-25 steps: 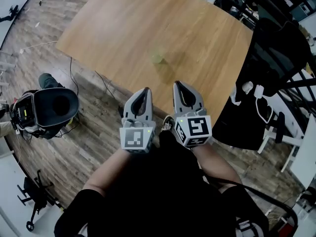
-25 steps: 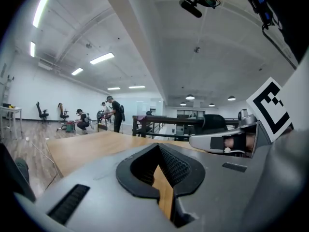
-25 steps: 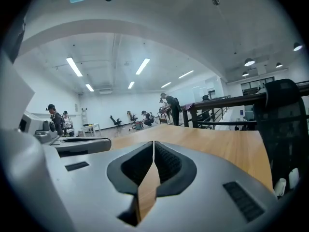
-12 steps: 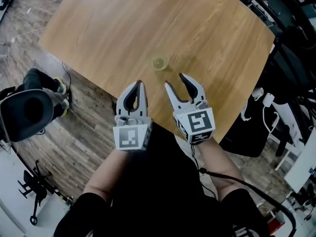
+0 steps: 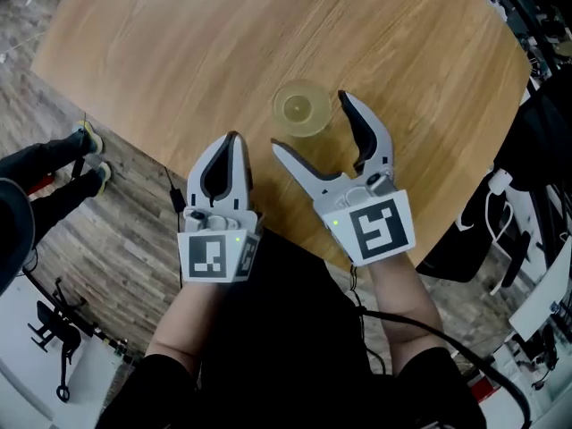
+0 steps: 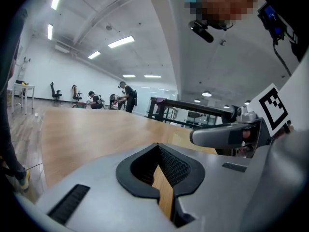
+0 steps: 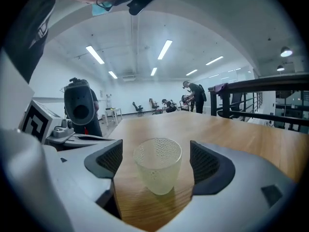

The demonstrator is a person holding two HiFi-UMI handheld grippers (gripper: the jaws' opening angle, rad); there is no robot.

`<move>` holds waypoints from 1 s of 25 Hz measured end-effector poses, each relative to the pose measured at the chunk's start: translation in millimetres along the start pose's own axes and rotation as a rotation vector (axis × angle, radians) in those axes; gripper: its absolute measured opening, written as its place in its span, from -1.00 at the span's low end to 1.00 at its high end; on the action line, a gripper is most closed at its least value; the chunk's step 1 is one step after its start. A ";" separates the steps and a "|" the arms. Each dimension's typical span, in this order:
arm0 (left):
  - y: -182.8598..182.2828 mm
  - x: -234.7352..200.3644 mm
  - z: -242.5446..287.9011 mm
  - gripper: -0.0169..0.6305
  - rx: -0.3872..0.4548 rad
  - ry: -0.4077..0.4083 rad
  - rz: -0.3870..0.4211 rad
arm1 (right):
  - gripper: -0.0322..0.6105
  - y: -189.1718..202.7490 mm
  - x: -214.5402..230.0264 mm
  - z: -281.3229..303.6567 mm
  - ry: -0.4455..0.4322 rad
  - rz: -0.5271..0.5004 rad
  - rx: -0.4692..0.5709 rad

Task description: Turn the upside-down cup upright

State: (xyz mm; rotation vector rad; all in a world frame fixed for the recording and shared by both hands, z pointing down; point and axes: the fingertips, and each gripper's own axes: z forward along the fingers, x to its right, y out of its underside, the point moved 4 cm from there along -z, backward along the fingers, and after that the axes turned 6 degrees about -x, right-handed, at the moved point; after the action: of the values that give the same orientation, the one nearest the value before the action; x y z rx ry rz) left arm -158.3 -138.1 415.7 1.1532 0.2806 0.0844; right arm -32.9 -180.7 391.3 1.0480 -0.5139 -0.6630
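A pale, dimpled translucent cup (image 5: pixel 302 108) stands on the wooden table (image 5: pixel 179 43) near its front edge. In the right gripper view the cup (image 7: pixel 158 165) rests on its narrower end with the wider end up. My right gripper (image 5: pixel 311 123) is low over the table with its jaws opening wide. The cup sits between the fingertips (image 7: pixel 209 161), with a gap on each side. My left gripper (image 5: pixel 231 138) is shut and empty, to the left of the cup at the table's edge. In the left gripper view its jaws (image 6: pixel 163 178) meet over bare wood.
A dark chair with black cloth (image 5: pixel 545 132) stands by the table's right edge. A person's shoes (image 5: pixel 85 141) are on the plank floor at left, and a black stand (image 5: pixel 49 329) lower left. People (image 6: pixel 128 95) and a black rack (image 6: pixel 193 108) are far beyond the table.
Both grippers have come forward and down to the table's front edge. The right jaws went from shut to wide open and now flank the cup. The left stayed shut.
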 end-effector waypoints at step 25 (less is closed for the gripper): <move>20.0 16.4 28.3 -0.92 0.010 0.061 0.151 | 0.25 6.8 15.5 17.9 0.054 -0.040 0.014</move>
State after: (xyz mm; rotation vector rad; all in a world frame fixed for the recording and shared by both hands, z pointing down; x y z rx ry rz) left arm -133.5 -151.7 441.6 1.1817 0.2479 0.2519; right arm -32.4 -200.4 406.1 1.0893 -0.4520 -0.6655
